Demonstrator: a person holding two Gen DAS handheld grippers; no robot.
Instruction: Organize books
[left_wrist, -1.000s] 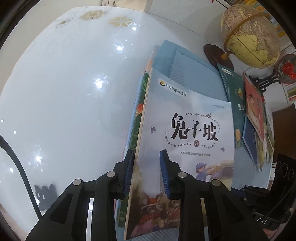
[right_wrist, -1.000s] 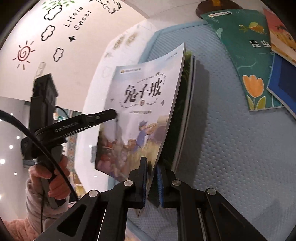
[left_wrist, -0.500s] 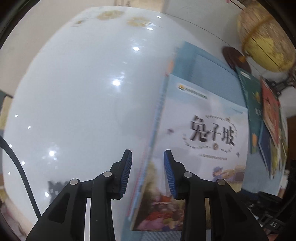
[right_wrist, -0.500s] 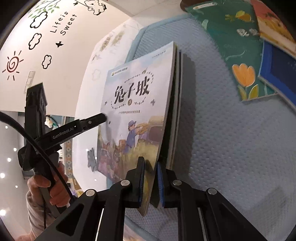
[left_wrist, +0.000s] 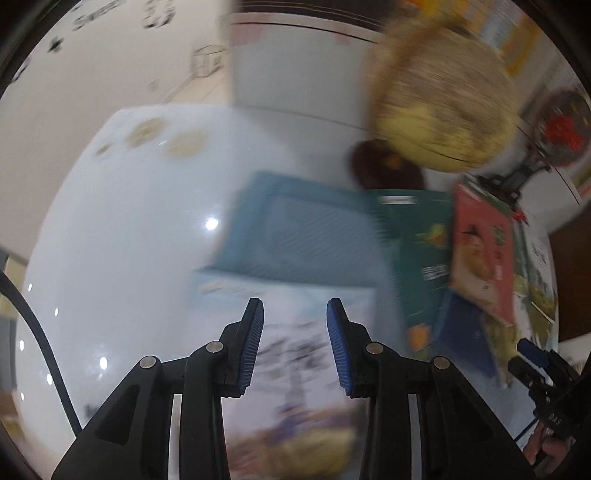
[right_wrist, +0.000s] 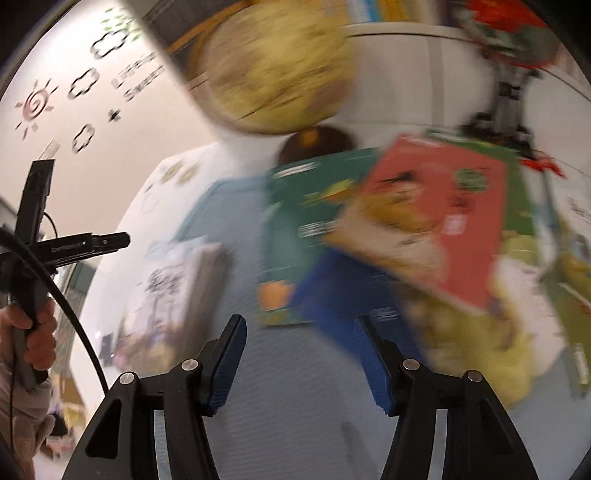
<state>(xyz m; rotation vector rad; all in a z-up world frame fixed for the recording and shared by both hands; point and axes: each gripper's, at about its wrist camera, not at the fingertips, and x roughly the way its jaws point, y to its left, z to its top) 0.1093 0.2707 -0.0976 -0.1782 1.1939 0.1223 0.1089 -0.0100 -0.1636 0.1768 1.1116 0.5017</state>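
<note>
Judging by how things lie, the job is partly done: a white-covered picture book rests on a small stack at the left edge of the blue mat, which lies on the glossy white tabletop, and nothing is held. Both views are smeared by motion, so titles and fine edges cannot be read. The left gripper hovers over that stacked book with its fingers apart and nothing pinched between them; the right gripper has its fingers opening wide over bare mat, and nothing sits between them either. What remains looks like most of the work: a loose fan of books lies untidy at the mat's far right, a green book underneath, a red book across it, a dark blue book poking out below, and more illustrated covers beyond. A globe on a dark base stands behind them. Each of those books likely needs lifting and squaring onto the stack at left.
</note>
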